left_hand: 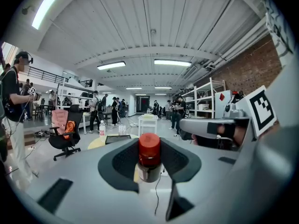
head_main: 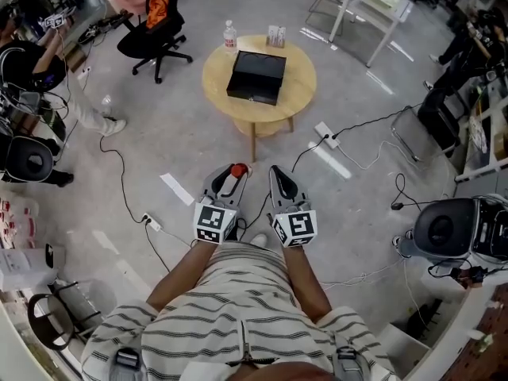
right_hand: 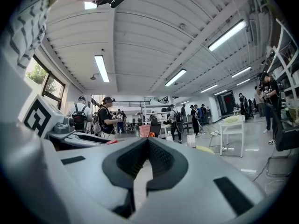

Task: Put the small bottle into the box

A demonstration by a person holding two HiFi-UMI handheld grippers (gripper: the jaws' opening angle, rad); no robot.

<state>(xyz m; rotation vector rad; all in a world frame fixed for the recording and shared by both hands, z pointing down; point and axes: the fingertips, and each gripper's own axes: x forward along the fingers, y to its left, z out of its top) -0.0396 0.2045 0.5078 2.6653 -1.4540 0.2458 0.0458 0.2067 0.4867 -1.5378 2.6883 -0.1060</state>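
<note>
The grasp is done: the left hand-held gripper (head_main: 232, 173), low in the centre of the head view, has its jaws closed on the red-capped bottle (left_hand: 149, 157), which stands upright between them. The right hand-held gripper (head_main: 279, 176) beside it is closed on nothing. The black box (head_main: 256, 76) lies on the round counter (head_main: 300, 87) in the upper centre, well apart from both, so carrying the bottle over and placing it inside looks to be all that remains.

small bottle (left_hand: 149, 160) — glossy red plastic cap; round table (head_main: 302, 82) — pale smooth wood.
</note>
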